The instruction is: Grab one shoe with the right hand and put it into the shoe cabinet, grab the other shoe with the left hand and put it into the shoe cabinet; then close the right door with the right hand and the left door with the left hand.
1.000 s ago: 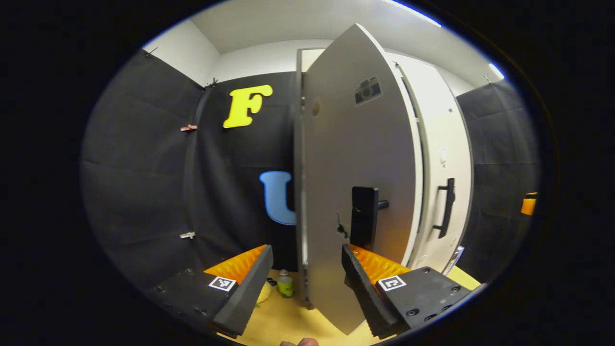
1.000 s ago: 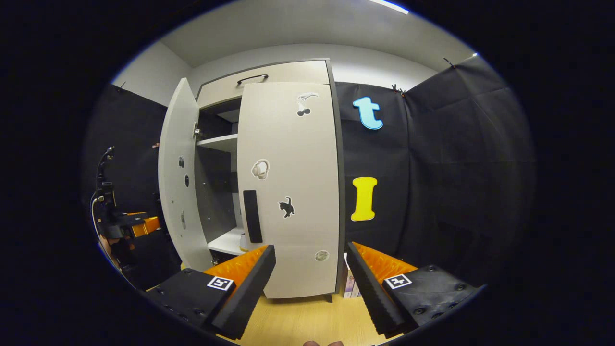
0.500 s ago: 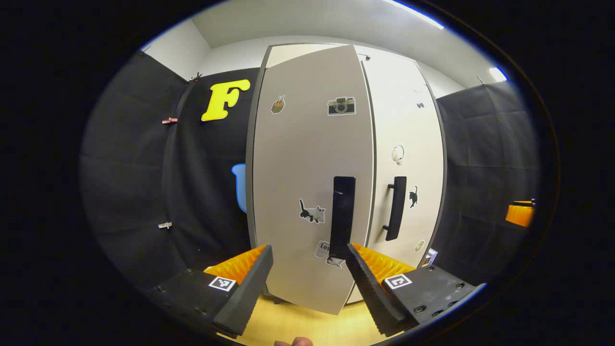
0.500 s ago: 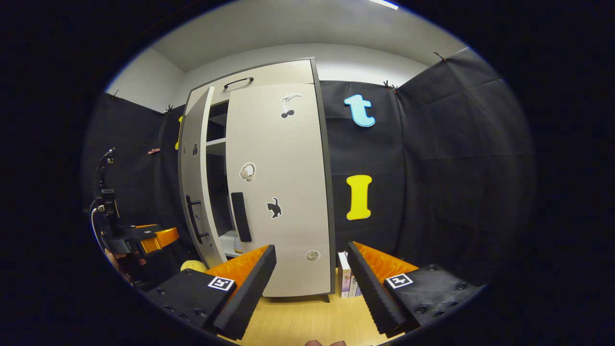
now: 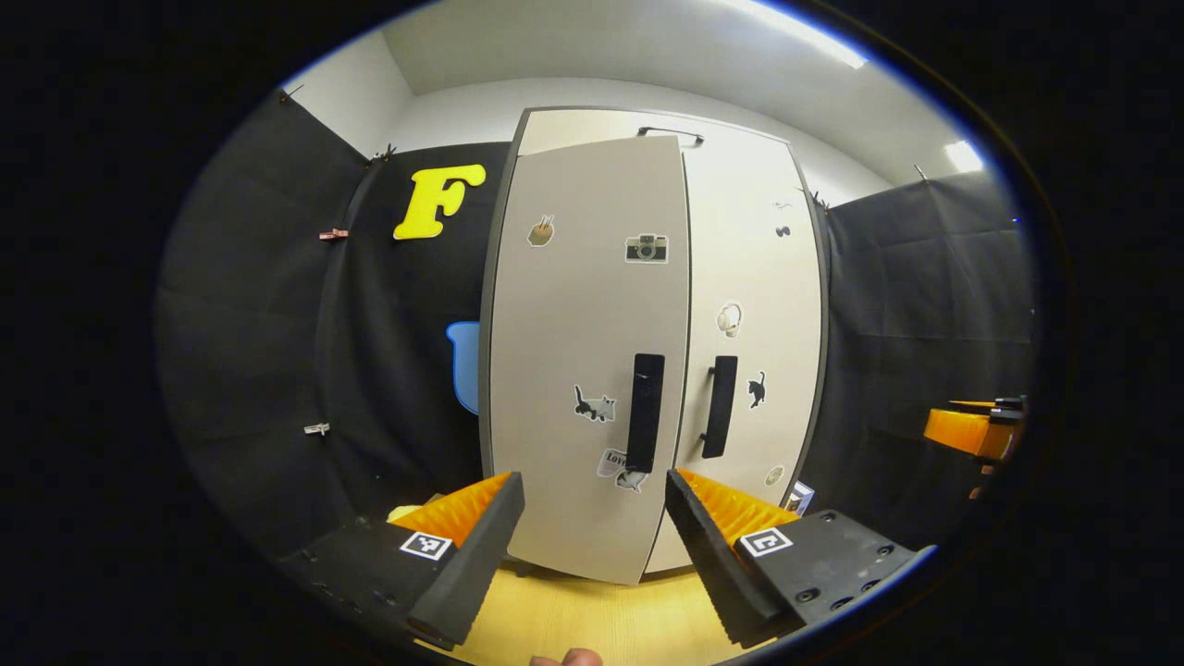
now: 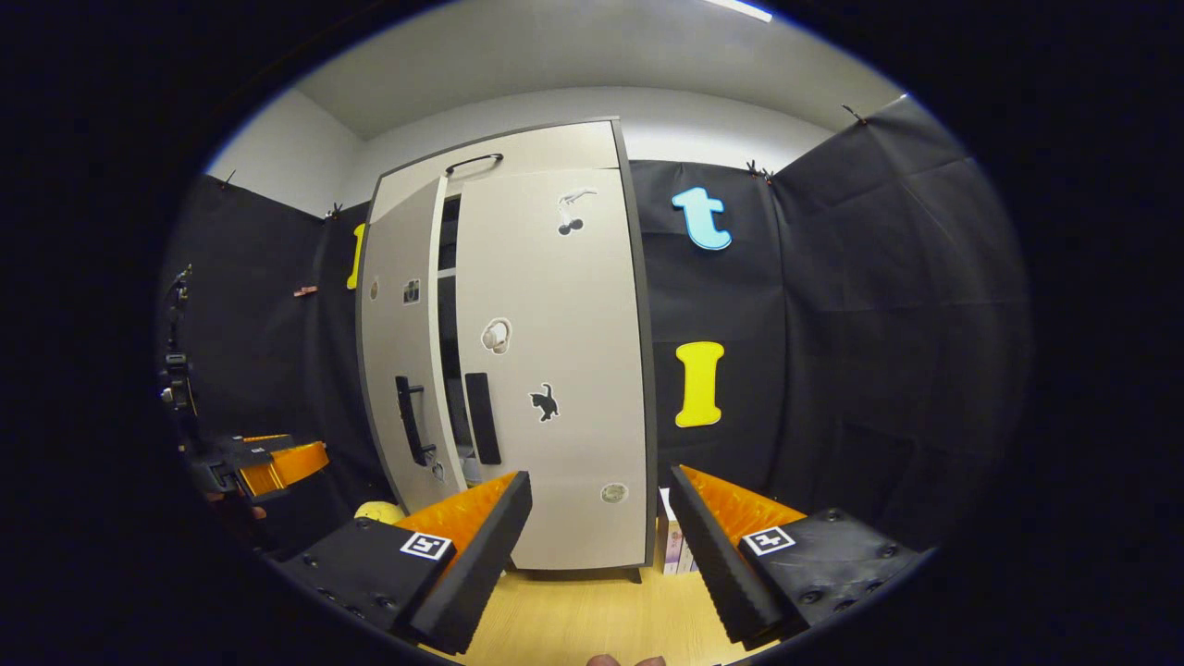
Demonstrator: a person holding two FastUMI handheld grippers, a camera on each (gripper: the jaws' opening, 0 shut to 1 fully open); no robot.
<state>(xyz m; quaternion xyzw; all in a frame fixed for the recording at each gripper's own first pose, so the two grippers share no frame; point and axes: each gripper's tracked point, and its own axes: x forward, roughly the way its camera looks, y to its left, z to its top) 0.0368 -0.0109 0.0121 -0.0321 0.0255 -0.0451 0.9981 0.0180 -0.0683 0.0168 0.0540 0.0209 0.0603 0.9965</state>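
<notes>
The tall pale shoe cabinet (image 5: 647,305) stands straight ahead in the left gripper view. Its right door (image 6: 555,370) is shut. Its left door (image 6: 398,351) is almost shut, and the right gripper view shows a narrow dark gap (image 6: 449,324) between the doors. The two dark handles (image 5: 645,412) (image 5: 719,407) sit side by side. My left gripper (image 5: 592,481) is open and holds nothing, a little back from the left door. My right gripper (image 6: 599,481) is open and holds nothing, facing the right door from farther back. The doors hide the cabinet's inside.
A yellow object (image 6: 375,511) lies on the wooden floor (image 6: 592,610) by the cabinet's left foot. Small boxes (image 6: 671,541) stand against its right side. Black cloth walls close in on both sides. Each view catches the other gripper (image 5: 971,430) (image 6: 268,462) at its edge.
The left door has swung from wide open to nearly shut. My left gripper has drawn back from it. The right gripper has hardly moved.
</notes>
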